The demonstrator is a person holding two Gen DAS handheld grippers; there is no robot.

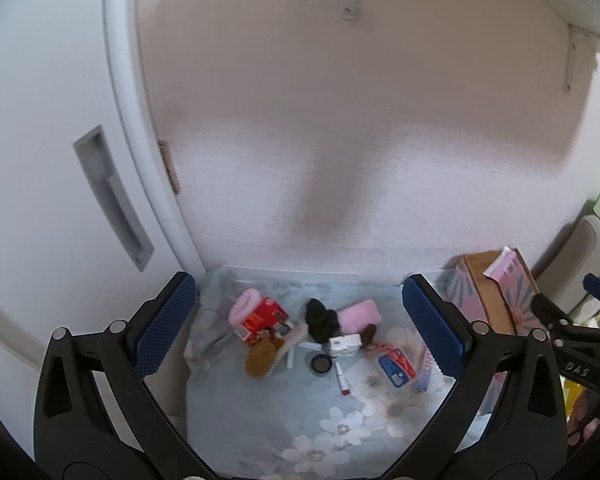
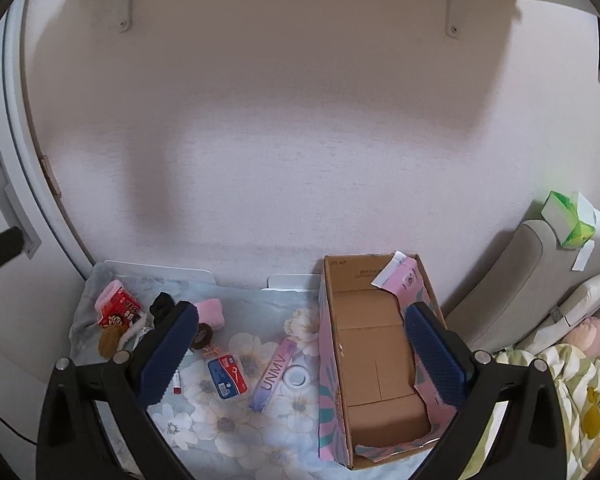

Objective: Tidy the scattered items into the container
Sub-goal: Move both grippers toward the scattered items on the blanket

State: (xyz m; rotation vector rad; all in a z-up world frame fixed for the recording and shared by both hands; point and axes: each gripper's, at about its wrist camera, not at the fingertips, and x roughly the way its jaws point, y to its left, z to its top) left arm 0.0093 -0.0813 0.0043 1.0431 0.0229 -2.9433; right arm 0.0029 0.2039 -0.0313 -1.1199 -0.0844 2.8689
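Scattered items lie on a floral cloth (image 1: pixel 268 412): a red carton (image 1: pixel 262 318), a black scrunchie (image 1: pixel 320 318), a pink towel roll (image 1: pixel 360 314), a brown plush (image 1: pixel 262 356), a blue packet (image 1: pixel 396 366), a lip balm (image 1: pixel 341 380) and a pink UNMV box (image 2: pixel 272 376). An open cardboard box (image 2: pixel 376 356) stands empty at the right. My left gripper (image 1: pixel 300 328) is open above the items. My right gripper (image 2: pixel 300 356) is open, above the box's left wall.
A white wall runs behind the cloth. A white door with a recessed handle (image 1: pixel 112 200) is at the left. A beige cushion (image 2: pixel 512 280) and a patterned blanket (image 2: pixel 572 392) lie right of the box. A clear tape ring (image 2: pixel 296 378) lies beside the box.
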